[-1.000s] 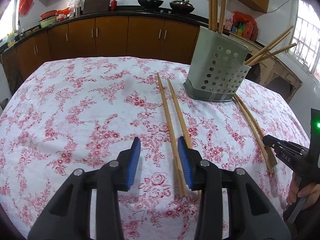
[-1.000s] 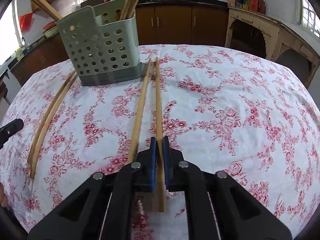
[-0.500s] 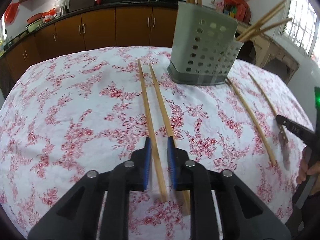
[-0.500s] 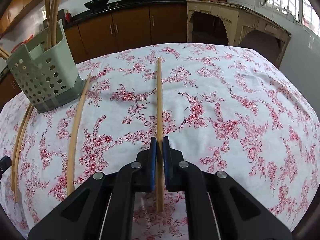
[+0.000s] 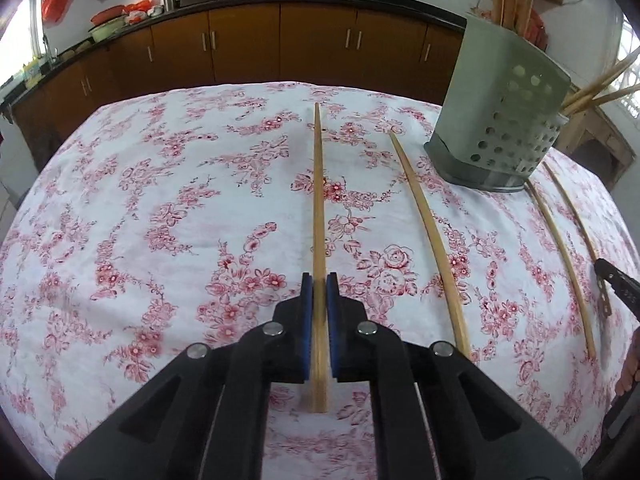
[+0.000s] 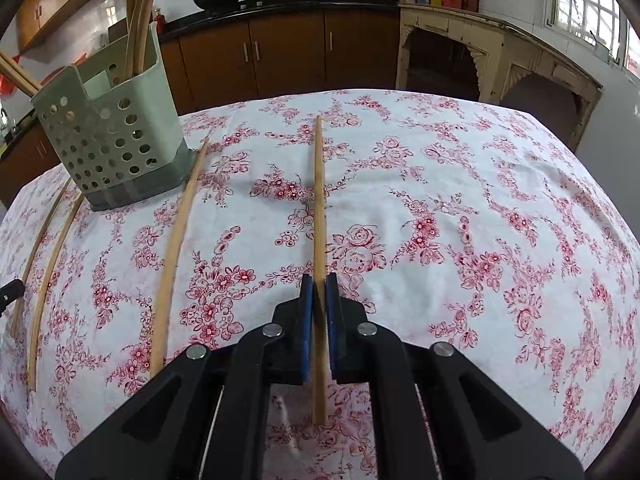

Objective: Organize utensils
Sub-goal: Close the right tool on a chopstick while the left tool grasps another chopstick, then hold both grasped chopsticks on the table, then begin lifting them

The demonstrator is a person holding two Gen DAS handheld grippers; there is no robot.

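Observation:
My left gripper [image 5: 319,286] is shut on a long wooden chopstick [image 5: 318,200] that points away over the floral tablecloth. My right gripper [image 6: 319,286] is shut on another wooden chopstick [image 6: 319,200], also pointing away. A grey-green perforated utensil holder [image 5: 500,120] with several chopsticks in it stands at the far right in the left wrist view, and at the far left in the right wrist view [image 6: 112,136]. Loose chopsticks lie on the cloth: one [image 5: 428,232] right of my left gripper, one [image 6: 178,244] left of my right gripper.
Two more chopsticks [image 5: 560,256] lie beyond the holder, seen too at the left edge of the right wrist view [image 6: 48,272]. The right gripper's tip [image 5: 618,288] shows at the left view's right edge. Brown kitchen cabinets [image 5: 280,48] stand behind the table.
My left gripper was open, moved over a chopstick and shut on it. My right gripper stayed shut on its chopstick and swung it away from the chopstick beside it.

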